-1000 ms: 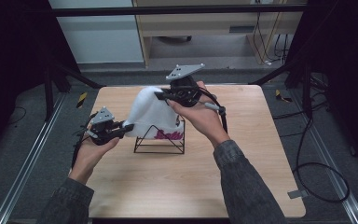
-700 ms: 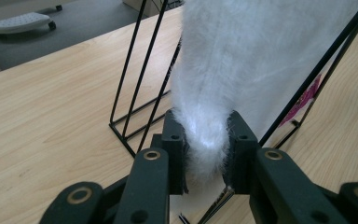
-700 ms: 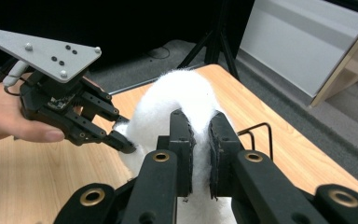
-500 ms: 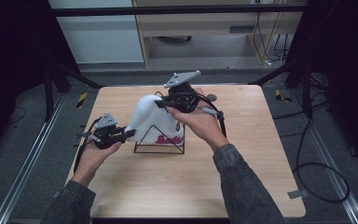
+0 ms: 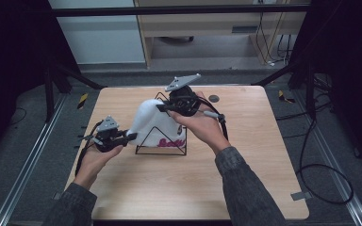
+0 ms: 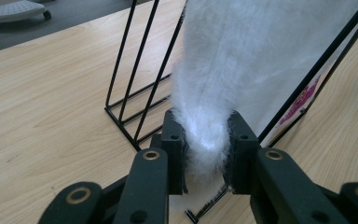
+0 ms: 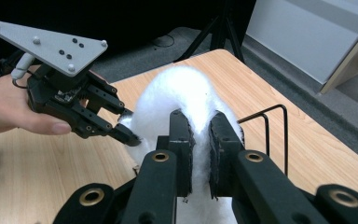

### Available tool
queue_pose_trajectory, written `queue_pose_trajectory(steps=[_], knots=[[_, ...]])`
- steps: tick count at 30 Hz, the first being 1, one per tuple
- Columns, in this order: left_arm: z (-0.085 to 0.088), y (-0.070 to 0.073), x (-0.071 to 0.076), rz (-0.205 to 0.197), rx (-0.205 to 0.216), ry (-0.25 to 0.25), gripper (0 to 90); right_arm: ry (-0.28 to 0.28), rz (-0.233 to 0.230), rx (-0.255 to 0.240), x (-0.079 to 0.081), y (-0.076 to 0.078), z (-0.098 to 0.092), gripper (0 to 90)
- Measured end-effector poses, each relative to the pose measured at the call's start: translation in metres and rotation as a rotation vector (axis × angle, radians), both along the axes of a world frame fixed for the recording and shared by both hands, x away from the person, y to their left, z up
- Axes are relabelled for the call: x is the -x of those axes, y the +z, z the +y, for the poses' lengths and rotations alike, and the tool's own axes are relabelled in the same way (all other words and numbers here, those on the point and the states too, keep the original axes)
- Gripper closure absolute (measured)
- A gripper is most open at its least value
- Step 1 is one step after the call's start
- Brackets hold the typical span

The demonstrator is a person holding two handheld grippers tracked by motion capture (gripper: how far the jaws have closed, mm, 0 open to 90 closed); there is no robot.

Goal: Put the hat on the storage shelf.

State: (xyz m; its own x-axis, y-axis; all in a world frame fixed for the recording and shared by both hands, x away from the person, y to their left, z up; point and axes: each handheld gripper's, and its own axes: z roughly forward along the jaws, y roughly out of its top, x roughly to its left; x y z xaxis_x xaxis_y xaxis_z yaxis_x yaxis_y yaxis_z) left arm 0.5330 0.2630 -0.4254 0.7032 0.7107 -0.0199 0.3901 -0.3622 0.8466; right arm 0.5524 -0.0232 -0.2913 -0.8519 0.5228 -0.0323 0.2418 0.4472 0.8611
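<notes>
A white fluffy fabric piece (image 5: pixel 156 123) with pink lettering hangs over a black wire rack (image 5: pixel 162 151) at the middle of the wooden table (image 5: pixel 245 179). My left gripper (image 5: pixel 131 136) is shut on its lower left edge; the left gripper view shows the fluff (image 6: pixel 242 60) pinched between the pads (image 6: pixel 173 140), beside the rack's wires (image 6: pixel 130 88). My right gripper (image 5: pixel 161 108) is shut on the top of the piece. In the right gripper view the fluff (image 7: pixel 177 93) bulges around my right gripper (image 7: pixel 199 140), and the left gripper (image 7: pixel 128 133) bites its far side.
A small dark disc (image 5: pixel 214 99) lies on the table behind the rack. Dark frame poles (image 5: pixel 56 80) stand at the table's far corners. Cables (image 5: pixel 320 169) loop on the floor at the right, and a yellow-black tool (image 5: pixel 82 100) lies on the floor at the left.
Both hands have drifted slightly toward the near edge, still holding the fluffy piece. The grips are unchanged.
</notes>
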Motion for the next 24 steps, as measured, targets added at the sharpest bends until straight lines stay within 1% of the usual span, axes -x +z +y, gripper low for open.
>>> queue_pose_trajectory(steps=[4,10,12,18,22,24], knots=[[0.001,-0.002,0.0,0.002,-0.007,0.001,73.0,0.001,0.009,0.0,0.0,-0.002,0.0,82.1],[0.002,-0.008,-0.002,0.014,-0.003,0.006,72.8,0.008,0.018,0.009,0.0,-0.006,0.002,81.9],[0.002,-0.01,-0.003,0.018,-0.013,0.002,72.9,0.013,0.023,0.016,0.0,-0.009,0.003,81.9],[0.004,-0.015,-0.003,0.029,-0.008,0.003,72.7,0.019,0.025,0.024,0.001,-0.013,0.006,81.7],[0.006,-0.018,-0.003,0.038,-0.013,0.002,72.3,0.023,0.029,0.031,0.002,-0.014,0.009,81.5],[0.007,-0.02,-0.003,0.043,-0.018,0.004,70.7,0.028,0.03,0.039,0.002,-0.016,0.011,81.0]])
